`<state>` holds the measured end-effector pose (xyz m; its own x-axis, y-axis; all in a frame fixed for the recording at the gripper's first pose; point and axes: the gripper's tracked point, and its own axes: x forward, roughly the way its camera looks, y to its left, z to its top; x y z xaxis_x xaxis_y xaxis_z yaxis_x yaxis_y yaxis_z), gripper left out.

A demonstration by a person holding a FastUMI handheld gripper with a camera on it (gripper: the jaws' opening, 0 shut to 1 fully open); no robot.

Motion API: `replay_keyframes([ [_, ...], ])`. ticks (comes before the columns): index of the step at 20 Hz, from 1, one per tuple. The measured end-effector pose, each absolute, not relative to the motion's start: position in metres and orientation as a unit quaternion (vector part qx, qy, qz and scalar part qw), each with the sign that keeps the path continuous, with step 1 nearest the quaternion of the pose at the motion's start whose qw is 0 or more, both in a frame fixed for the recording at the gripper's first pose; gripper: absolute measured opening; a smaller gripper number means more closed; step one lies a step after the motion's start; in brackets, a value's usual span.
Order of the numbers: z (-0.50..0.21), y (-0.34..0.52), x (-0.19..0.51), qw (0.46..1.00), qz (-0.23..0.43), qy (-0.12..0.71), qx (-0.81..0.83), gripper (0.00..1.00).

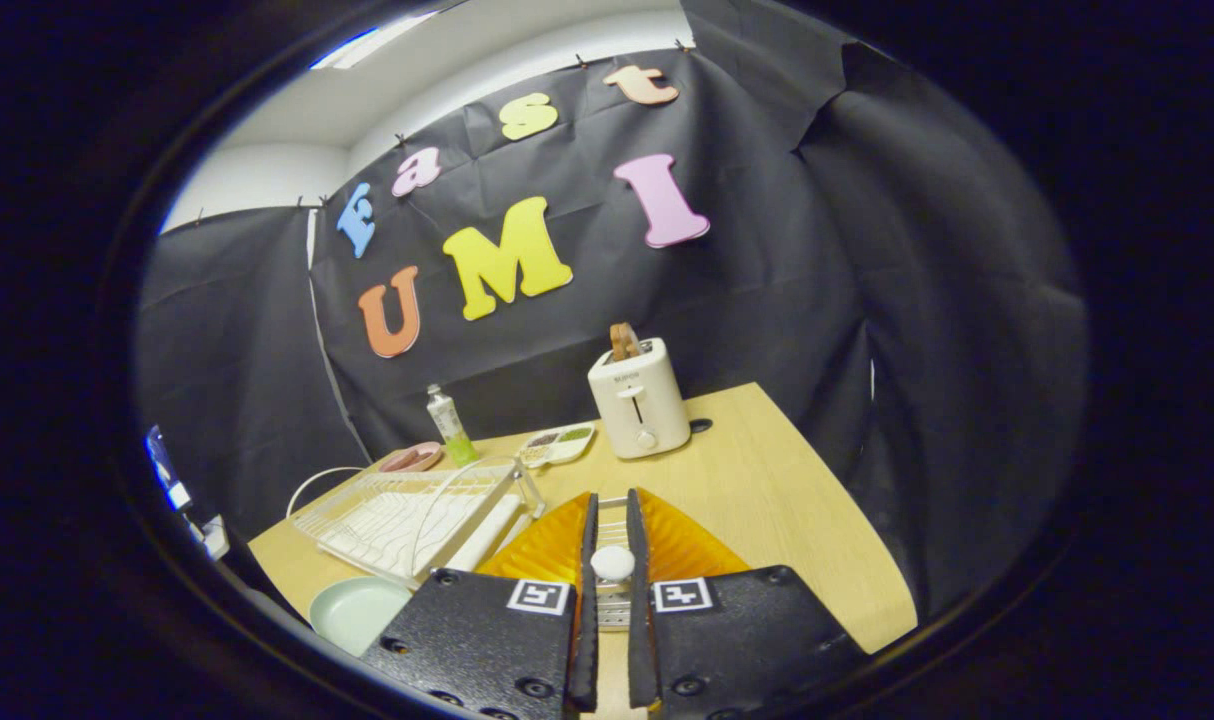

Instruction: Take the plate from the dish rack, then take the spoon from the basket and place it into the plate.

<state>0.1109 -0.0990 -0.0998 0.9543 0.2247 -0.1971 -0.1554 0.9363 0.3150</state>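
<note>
Black cloth walls close off the booth behind a pale wood-grain table [767,490] that runs from centre frame down to lower right. At the bottom centre, the tongs [613,497], with ribbed orange fingers on black textured blocks, are drawn close together on a small rounded white piece, apparently the end of the spoon [612,562]. It stands up from a metal wire basket [613,520], of which only a strip shows in the narrow gap between the fingers.

At lower left the white wire dish rack [407,515] sits with no plate in it. The smooth, pale green plate [352,612] lies flat on the table just in front of the rack, beside the left finger.

So the first step looks done. The spoon appears gripped but is not yet out of the basket, and lifting it and carrying it left to the plate remain.

Mid-frame stands a boxy cream toaster [639,405] with a brown slice in its slot. To its left are a shallow divided dish [559,443] and a slim bottle [447,420].
</note>
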Motion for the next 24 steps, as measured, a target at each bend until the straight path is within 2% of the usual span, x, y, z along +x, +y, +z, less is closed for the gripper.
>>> replay_keyframes([
  [6,-0.027,-0.084,0.075,0.985,0.101,0.068,0.125,0.17],
  [14,0.036,0.003,0.018,0.972,0.211,0.051,0.092,0.17],
  [19,0.017,0.074,0.000,0.947,0.298,0.098,0.064,0.17],
  [24,-0.022,0.135,-0.001,0.921,0.353,0.163,0.033,0.17],
])
